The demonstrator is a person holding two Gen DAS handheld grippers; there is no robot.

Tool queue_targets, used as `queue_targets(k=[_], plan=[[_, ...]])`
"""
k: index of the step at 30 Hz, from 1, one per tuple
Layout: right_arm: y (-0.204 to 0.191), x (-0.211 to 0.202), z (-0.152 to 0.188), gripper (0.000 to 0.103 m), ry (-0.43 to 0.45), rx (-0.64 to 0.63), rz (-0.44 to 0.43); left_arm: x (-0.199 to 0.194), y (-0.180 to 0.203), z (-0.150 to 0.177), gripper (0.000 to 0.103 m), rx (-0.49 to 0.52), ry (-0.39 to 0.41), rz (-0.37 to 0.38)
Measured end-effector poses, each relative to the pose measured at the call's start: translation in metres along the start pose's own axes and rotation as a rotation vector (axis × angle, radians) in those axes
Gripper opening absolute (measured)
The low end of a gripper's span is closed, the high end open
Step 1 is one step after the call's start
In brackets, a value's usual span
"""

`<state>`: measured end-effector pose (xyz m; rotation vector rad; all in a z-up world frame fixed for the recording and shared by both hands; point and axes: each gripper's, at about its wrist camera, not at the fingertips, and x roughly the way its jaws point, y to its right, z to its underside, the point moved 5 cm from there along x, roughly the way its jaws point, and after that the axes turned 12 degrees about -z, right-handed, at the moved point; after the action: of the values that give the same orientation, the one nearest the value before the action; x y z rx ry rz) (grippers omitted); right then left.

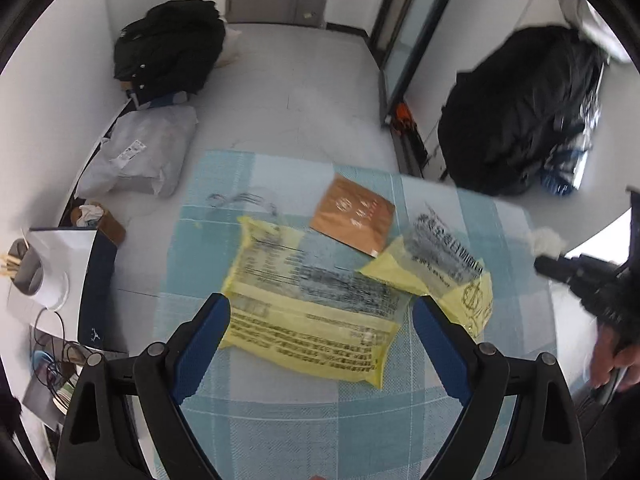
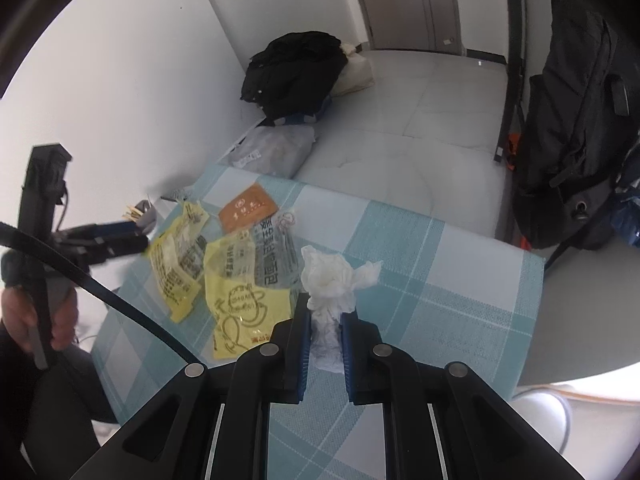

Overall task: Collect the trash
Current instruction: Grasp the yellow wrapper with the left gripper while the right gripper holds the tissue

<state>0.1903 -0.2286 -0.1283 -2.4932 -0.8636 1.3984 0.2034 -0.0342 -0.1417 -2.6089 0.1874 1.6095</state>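
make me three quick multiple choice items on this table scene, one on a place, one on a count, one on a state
1. Where does the brown packet lie?
A. on the checked cloth, beyond the yellow wrappers
B. on the floor by the door
C. inside the right tool

2. How many yellow wrappers lie on the checked cloth?
A. none
B. two
C. five

3. What is the right tool doing?
A. standing wide open over nothing
B. shut on the crumpled white tissue
C. shut on a black bag

Key: 1 A, the packet rests on the cloth past the large yellow wrapper; 2 B, that one plus the smaller yellow wrapper; 3 B, both blue pads press the tissue.
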Motion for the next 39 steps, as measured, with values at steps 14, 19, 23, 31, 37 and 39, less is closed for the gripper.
queue_targets(k=[14, 19, 23, 31, 37, 39], plan=[[0.014, -0.009, -0.002, 0.013, 0.015, 0.017, -0.008, 0.032, 0.018, 0.016, 0.091, 0.159, -0.1, -0.143], [0.015, -0.014, -0.002, 0.013, 0.024, 0.017, -0.009, 0.032, 0.013, 0.018, 0.091, 0.157, -0.091, -0.15], [0.016, -0.016, -0.001, 0.013, 0.025, 0.019, -0.012, 0.034, 0.018, 0.023, 0.089, 0.188, -0.093, -0.171], [0.012, -0.021, -0.001, 0.013, 0.033, 0.01, -0.013, 0.025, 0.025, 0.025, 0.045, 0.184, -0.093, -0.112], [0.011, -0.017, -0.002, 0.013, 0.027, 0.007, -0.013, 0.023, 0.017, 0.025, 0.021, 0.133, -0.107, -0.073], [0.011, -0.015, -0.002, 0.013, 0.02, 0.006, -0.014, 0.024, 0.011, 0.024, 0.015, 0.099, -0.114, -0.064]])
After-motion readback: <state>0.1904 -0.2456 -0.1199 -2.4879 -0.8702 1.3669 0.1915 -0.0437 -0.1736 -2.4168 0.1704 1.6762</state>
